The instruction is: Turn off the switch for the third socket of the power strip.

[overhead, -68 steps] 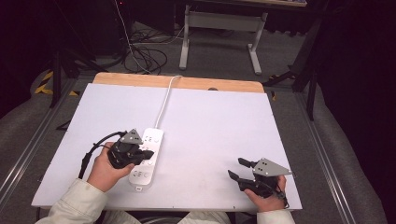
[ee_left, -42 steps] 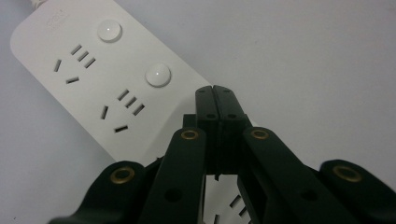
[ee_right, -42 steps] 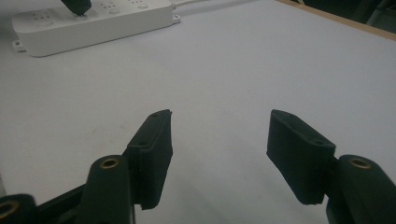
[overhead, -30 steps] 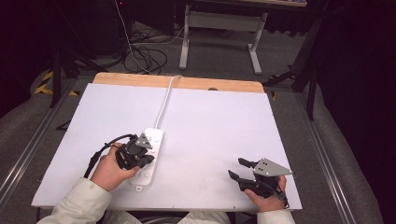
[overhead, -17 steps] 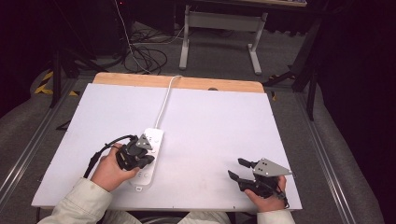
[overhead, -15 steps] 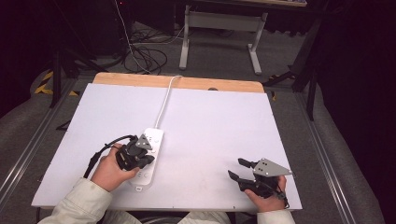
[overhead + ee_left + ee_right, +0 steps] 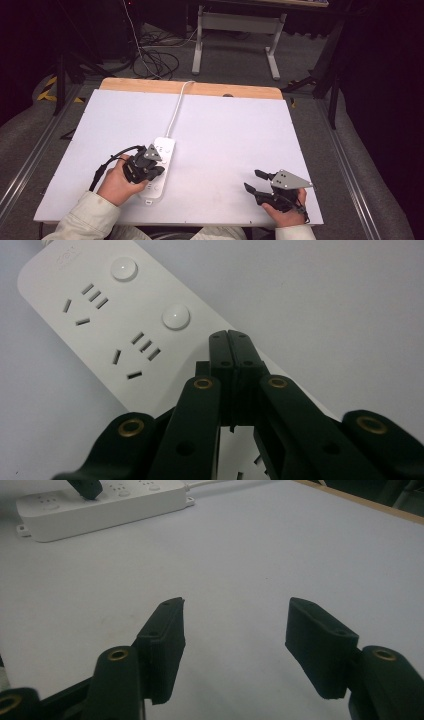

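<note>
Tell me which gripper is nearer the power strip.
Left. The left gripper, jaws shut, sits over the power strip, its tip just past the round buttons. The right gripper, jaws open, rests on the table well off to the strip's right.

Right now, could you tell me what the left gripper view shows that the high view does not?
The left gripper view alone gives the close detail: the left gripper with jaws pressed shut, tips over the power strip, plus its round buttons and socket slots.

The high view alone gives the layout: the white table, the strip's cord running to the far edge, and the right gripper, open and apart from the strip.

Both show the left gripper and the strip.
</note>
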Available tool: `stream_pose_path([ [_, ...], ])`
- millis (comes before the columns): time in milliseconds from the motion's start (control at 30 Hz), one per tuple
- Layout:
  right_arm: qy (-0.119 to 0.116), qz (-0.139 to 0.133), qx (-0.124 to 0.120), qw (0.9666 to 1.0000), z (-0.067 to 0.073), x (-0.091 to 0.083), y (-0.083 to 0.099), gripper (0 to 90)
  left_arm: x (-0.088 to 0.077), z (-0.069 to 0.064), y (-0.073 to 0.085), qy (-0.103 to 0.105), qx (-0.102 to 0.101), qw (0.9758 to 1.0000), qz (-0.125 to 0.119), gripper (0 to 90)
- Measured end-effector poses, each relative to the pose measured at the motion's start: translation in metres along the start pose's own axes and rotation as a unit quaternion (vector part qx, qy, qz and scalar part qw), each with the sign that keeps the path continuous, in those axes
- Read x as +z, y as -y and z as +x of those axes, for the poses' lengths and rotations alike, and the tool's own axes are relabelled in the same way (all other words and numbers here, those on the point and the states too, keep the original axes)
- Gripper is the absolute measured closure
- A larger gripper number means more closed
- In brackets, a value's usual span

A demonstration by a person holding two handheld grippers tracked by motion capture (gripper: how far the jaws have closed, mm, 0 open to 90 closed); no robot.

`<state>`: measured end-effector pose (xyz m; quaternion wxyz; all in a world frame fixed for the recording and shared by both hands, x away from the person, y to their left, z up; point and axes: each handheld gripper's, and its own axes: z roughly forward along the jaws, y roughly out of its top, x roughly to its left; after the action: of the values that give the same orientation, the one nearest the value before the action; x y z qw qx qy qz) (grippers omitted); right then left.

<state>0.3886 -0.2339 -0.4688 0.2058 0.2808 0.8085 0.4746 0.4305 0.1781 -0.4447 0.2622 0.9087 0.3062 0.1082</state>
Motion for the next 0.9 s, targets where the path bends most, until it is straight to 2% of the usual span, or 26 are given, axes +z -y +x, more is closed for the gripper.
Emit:
stream_pose_path([
  [100,0.0,0.0,0.0,1.0,0.0003,0.0002,0.0,41.1,0.0001,-0.0036,0.0012,-0.014,0.008,0.9999,-0.004,89.8],
  [567,0.0,0.002,0.0,1.0,0.0005,0.0006,0.0,41.1,0.0009,-0.0066,0.0026,-0.022,0.007,0.9997,-0.01,89.9],
  [633,0.0,0.002,0.001,1.0,0.0005,0.0006,0.0001,41.1,0.002,-0.0069,0.0024,-0.017,0.007,0.9998,-0.009,89.9],
  [767,-0.001,0.002,0.003,1.0,0.0003,0.0006,0.0004,41.1,0.0023,-0.009,0.0016,-0.026,0.01,0.9996,-0.006,90.0],
  [900,0.0,0.003,0.003,1.0,-0.0002,0.0006,0.0006,41.1,0.0023,-0.0078,0.0018,-0.021,0.007,0.9997,-0.008,90.0],
])
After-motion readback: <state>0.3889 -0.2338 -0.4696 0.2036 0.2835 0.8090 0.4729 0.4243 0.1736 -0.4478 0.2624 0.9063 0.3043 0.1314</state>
